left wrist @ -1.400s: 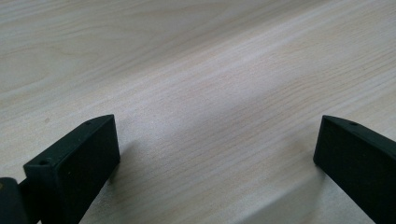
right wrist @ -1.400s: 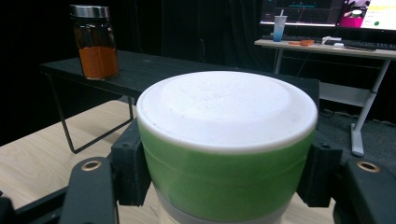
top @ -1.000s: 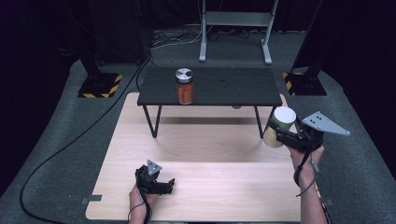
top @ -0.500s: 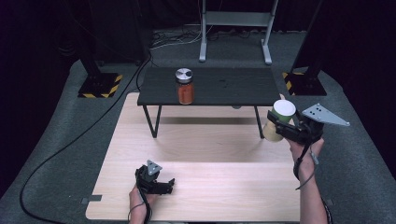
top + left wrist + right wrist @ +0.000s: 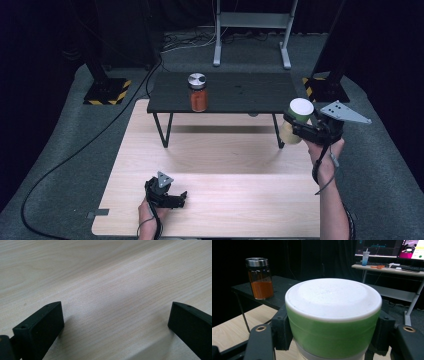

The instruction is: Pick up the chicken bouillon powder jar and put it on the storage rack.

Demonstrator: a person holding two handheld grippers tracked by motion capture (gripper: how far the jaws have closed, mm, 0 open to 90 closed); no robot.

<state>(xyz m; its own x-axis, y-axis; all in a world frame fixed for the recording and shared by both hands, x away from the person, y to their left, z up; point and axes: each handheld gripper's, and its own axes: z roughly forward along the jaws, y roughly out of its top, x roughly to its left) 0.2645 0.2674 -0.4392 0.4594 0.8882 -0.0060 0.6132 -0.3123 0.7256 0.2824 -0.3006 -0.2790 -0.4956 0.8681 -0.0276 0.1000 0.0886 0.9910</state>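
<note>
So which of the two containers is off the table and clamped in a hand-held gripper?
The white-lidded green container, clamped in the right hand-held gripper. The steel-capped jar of orange powder stands untouched on the black table.

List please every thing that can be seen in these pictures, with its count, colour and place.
container: one, green band, white lid, pale base; held above the right edge of the wooden table.
spice jar: one, silver lid, orange powder inside; on the black side table.
black side table: one, black; beyond the wooden table.
wooden table: one, light wood; centre.
cup with straw: one, bluish; on a far desk.
monitors: two, lit; on that desk.
right hand-held gripper: one, black; shut on the container.
left hand-held gripper: one, black; jaws open, low over the wooden table.
</note>
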